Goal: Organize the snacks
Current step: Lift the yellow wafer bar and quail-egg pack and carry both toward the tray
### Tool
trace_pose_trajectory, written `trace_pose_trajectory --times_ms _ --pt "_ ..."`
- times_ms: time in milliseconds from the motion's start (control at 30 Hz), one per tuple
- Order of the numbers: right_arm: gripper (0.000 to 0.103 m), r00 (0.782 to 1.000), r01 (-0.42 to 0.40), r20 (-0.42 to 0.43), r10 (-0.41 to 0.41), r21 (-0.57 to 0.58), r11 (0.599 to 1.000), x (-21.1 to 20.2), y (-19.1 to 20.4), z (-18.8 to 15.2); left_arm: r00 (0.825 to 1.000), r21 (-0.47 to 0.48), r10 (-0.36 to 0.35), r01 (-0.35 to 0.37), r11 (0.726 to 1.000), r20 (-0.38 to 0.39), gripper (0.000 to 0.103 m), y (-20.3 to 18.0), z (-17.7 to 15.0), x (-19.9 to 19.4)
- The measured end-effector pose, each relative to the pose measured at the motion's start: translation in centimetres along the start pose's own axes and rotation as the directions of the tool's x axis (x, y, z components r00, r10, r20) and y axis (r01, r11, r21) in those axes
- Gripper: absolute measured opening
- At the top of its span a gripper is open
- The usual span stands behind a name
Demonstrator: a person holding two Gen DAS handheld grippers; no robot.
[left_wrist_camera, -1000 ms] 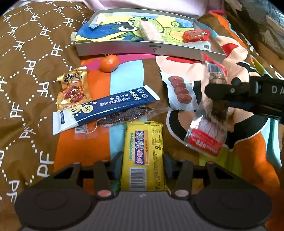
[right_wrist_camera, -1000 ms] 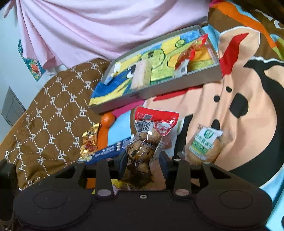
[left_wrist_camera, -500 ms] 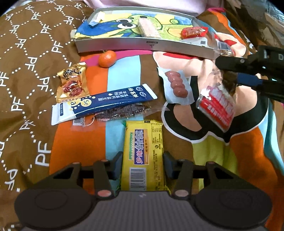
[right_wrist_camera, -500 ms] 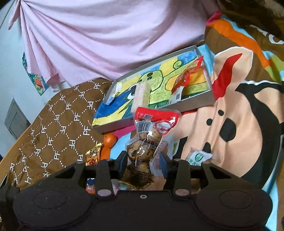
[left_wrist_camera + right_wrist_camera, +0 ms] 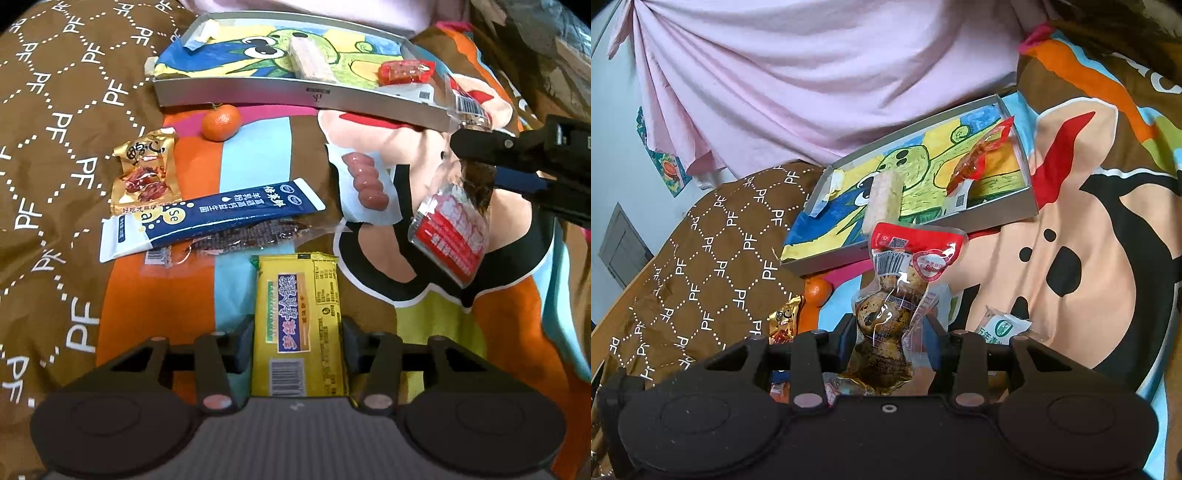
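The left gripper (image 5: pixel 298 332) is seen with its jaws pressed against the long sides of a yellow snack bar (image 5: pixel 298 325), which lies lengthwise on the patterned blanket (image 5: pixel 66 147). The log-shown flutter in its opening is slight; the bar sits between the pads throughout. The right gripper (image 5: pixel 892 334) is closed on a clear vacuum pack of speckled eggs (image 5: pixel 886 314), whose red header (image 5: pixel 918 240) stands upright above the jaws; in the left wrist view the same pack (image 5: pixel 452 225) is seen held off the blanket, hanging tilted from the right gripper (image 5: pixel 476 147).

Beyond both grippers a shallow grey tray (image 5: pixel 258 96) lined with a cartoon drawing is shown; a pale wafer bar (image 5: pixel 308 61) and a red sachet (image 5: pixel 404 72) lie inside it. Just in front of the tray's near wall a mandarin (image 5: pixel 221 122) rests on the blanket. Nearer the left gripper, a gold packet (image 5: pixel 146 173), a long blue sachet (image 5: pixel 207 221) overlapping a clear pack of dark strips (image 5: pixel 243 240), and a sausage pack (image 5: pixel 364 184) are laid out. A green-labelled pastry (image 5: pixel 1006 326) is visible beside the right gripper. A pink cloth (image 5: pixel 820 74) hangs behind the tray.
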State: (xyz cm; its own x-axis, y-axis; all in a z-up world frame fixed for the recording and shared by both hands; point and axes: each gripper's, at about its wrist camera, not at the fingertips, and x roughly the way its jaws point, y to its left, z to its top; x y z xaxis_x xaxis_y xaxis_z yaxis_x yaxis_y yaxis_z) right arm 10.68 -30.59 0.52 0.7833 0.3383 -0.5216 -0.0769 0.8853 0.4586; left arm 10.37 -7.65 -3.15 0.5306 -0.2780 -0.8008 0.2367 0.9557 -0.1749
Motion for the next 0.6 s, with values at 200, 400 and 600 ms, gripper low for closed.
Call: trace_pose_trajectory --times_ms 200,400,600 --pt "0.041 1.0 -0.001 0.028 0.001 0.003 1.0 -0.5 -0.2 0.4 0.998 -0.047 -0.003 0.006 0.999 0.066 0.051 -0.4 0.6 -1.6" --pt "0.041 0.997 0.009 0.074 -0.009 0.007 1.0 -1.1 -0.5 1.6 0.991 -0.048 -0.005 0.011 0.999 0.133 0.051 -1.1 2.8 -3.0" --pt "0.041 0.99 0.004 0.143 -0.007 0.02 1.0 -1.0 -1.0 4.1 0.981 -0.023 0.007 -0.003 1.0 0.195 0.052 -2.2 6.6 -3.2"
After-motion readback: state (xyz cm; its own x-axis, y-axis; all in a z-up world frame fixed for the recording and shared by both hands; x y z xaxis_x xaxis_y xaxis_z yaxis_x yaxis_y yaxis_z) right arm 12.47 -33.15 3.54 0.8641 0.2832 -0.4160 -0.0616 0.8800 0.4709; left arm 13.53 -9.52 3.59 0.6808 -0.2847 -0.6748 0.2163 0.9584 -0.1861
